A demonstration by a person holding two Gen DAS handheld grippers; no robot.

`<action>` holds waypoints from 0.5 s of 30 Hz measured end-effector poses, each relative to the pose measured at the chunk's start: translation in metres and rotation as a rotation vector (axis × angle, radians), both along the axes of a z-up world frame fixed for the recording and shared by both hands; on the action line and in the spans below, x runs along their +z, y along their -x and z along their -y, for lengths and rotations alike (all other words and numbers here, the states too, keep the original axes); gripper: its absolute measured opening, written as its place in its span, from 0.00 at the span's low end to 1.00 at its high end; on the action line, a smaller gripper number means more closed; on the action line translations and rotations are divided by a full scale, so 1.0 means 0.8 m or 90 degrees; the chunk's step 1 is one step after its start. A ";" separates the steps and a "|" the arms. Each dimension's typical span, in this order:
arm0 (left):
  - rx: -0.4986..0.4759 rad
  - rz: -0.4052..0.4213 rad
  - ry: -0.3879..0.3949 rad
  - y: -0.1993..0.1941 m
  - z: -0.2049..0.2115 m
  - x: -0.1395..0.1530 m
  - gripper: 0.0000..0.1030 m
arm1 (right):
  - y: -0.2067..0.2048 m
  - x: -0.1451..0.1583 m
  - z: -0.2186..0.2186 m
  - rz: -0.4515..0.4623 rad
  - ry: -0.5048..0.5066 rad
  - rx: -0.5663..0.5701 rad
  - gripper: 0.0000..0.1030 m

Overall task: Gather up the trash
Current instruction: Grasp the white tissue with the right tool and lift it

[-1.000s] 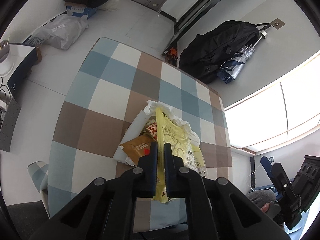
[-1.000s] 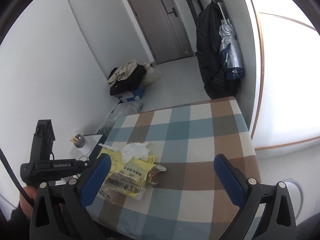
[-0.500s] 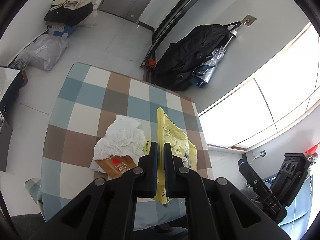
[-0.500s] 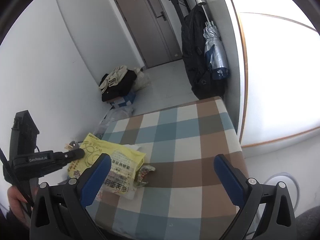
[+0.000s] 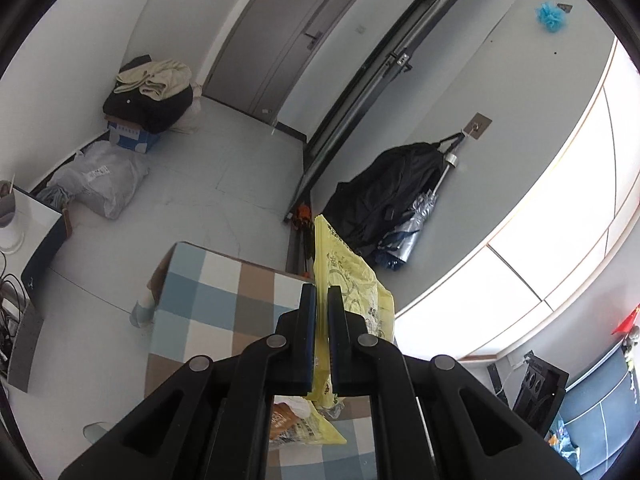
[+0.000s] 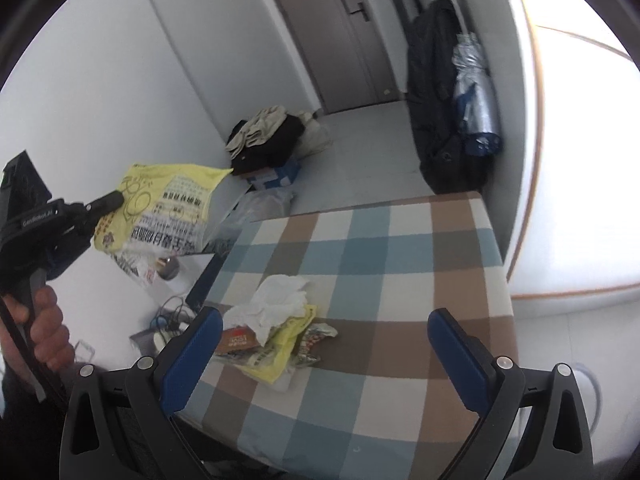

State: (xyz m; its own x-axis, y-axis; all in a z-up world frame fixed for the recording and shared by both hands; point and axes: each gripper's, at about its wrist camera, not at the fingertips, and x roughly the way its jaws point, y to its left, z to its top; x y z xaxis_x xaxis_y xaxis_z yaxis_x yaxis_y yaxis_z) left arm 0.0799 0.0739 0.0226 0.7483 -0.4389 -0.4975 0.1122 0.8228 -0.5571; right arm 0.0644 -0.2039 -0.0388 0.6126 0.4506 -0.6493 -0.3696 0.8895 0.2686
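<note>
My left gripper point(image 5: 321, 292) is shut on the edge of a yellow printed plastic bag point(image 5: 348, 280). In the right wrist view this left gripper point(image 6: 114, 200) holds the yellow bag point(image 6: 168, 204) in the air, left of and above the checked table point(image 6: 400, 260). On the table lies a trash pile: crumpled white tissue point(image 6: 280, 300), a brown wrapper point(image 6: 236, 338), more yellow plastic point(image 6: 280, 350) and a snack wrapper point(image 6: 318, 338). My right gripper point(image 6: 324, 346) is open just in front of the pile, its blue pads point(image 6: 456, 354) wide apart with nothing held.
A person's hand point(image 6: 44, 332) grips the left tool. A black backpack point(image 6: 436, 92) and a folded umbrella point(image 6: 478, 92) hang on the wall past the table. Clothes on a box point(image 6: 264, 140) and a grey bag point(image 5: 100, 182) lie on the floor. A low stand with a cup point(image 5: 8, 216) stands left.
The left gripper has risen with the yellow bag, lifting it off the table and leaving the tissue and wrappers uncovered. The right gripper stays open and has shifted slightly.
</note>
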 end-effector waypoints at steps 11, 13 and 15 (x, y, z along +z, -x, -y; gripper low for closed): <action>0.030 0.001 0.004 -0.016 -0.046 -0.010 0.02 | -0.098 -0.075 -0.144 -0.090 0.125 0.331 1.00; 0.038 0.010 -0.009 -0.019 -0.053 -0.009 0.02 | -0.105 -0.091 -0.164 -0.090 0.149 0.376 1.00; 0.041 0.011 -0.006 -0.024 -0.058 -0.012 0.02 | -0.113 -0.106 -0.180 -0.086 0.193 0.390 0.99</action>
